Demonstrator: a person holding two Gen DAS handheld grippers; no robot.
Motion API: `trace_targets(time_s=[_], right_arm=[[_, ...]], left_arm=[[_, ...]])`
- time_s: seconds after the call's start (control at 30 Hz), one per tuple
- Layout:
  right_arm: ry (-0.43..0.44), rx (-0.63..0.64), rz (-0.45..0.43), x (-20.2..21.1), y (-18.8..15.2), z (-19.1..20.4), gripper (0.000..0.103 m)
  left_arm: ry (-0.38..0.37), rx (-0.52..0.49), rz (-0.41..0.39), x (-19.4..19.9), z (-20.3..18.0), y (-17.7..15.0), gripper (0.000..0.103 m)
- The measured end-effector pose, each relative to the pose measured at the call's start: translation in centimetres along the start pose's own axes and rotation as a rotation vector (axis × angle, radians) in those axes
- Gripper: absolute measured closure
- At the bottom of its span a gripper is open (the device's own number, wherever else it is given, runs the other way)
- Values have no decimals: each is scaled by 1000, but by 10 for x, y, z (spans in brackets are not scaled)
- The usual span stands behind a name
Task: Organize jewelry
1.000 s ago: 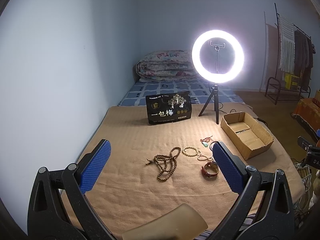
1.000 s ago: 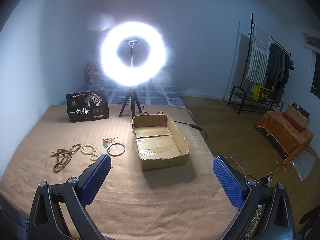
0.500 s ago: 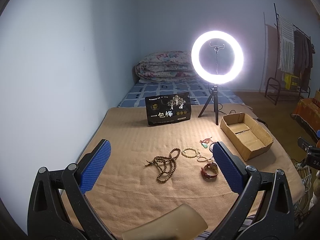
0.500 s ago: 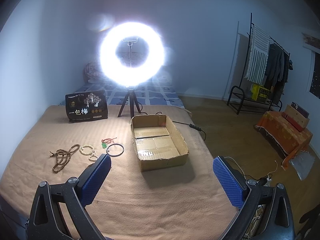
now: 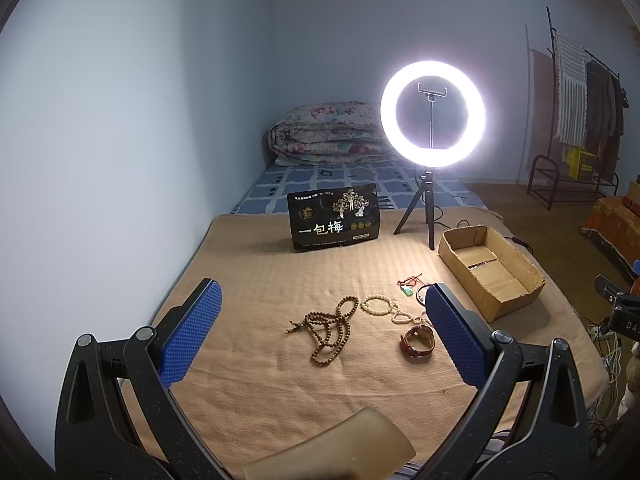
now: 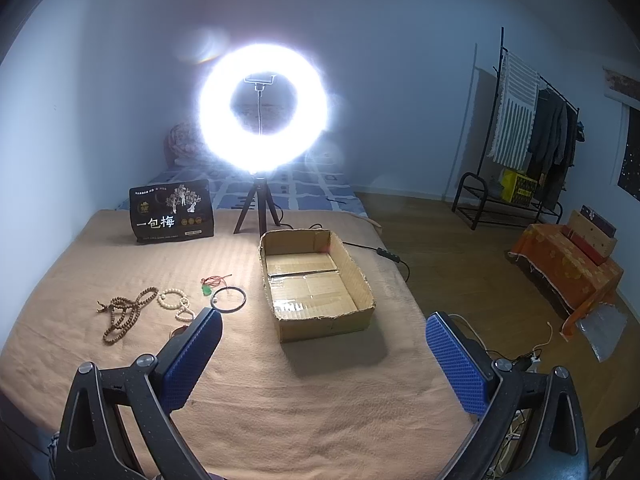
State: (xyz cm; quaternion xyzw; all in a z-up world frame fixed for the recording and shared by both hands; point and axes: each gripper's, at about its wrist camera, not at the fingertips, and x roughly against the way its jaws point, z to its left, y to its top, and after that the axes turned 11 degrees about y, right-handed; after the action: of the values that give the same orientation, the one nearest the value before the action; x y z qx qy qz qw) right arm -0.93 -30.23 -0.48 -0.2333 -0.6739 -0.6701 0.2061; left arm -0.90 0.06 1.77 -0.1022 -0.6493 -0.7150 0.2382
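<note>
Brown bead strand (image 5: pixel 332 330): long wooden-looking necklace, loosely heaped at lower centre of the left view, on the tan blanket (image 5: pixel 280 280) covering the bed.
Pale bead bracelets (image 5: pixel 386 308): two cream loops just right of the brown strand, touching each other.
Red-brown band (image 5: pixel 417 342): a watch or cuff, lower right of the pale loops, partly behind the blue pad of the left gripper.
Green pendant (image 6: pixel 206 289): on a red cord, centre-left of the right view.
Thin dark bangle (image 6: pixel 228 299): just right of the pendant, between it and the box.
Cardboard box (image 6: pixel 316 284): open, nothing inside, centre of the right view, near the jewelry but apart from it; judged the likely destination.
Left gripper (image 5: pixel 320 328): jaws spread wide, holding nothing, above the blanket short of the beads.
Right gripper (image 6: pixel 324 360): jaws spread wide, holding nothing, aimed at the box.
Change over the last second: jewelry sits a touch higher in the left frame; box and beads drift slightly left in the right frame. Small camera shifts only; no item has moved.
Meaning for task: sorting not begun; every piece is outside the box.
Surroundings: black snack pouch (image 5: pixel 334 222) upright at the back; lit ring light (image 5: pixel 432 114) on a tripod beside it.
</note>
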Motion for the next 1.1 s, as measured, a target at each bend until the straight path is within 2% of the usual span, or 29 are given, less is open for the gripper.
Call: trace_targets(time_s=[0.57,1.1], right_arm=[[16,26,25,-16,2,11,0],[51,85,62,-48,2,25,0]], left_arm=[[-1,-5,24,-10,-7,-13,0],[-2,-4,89,-56,3,-15,0]])
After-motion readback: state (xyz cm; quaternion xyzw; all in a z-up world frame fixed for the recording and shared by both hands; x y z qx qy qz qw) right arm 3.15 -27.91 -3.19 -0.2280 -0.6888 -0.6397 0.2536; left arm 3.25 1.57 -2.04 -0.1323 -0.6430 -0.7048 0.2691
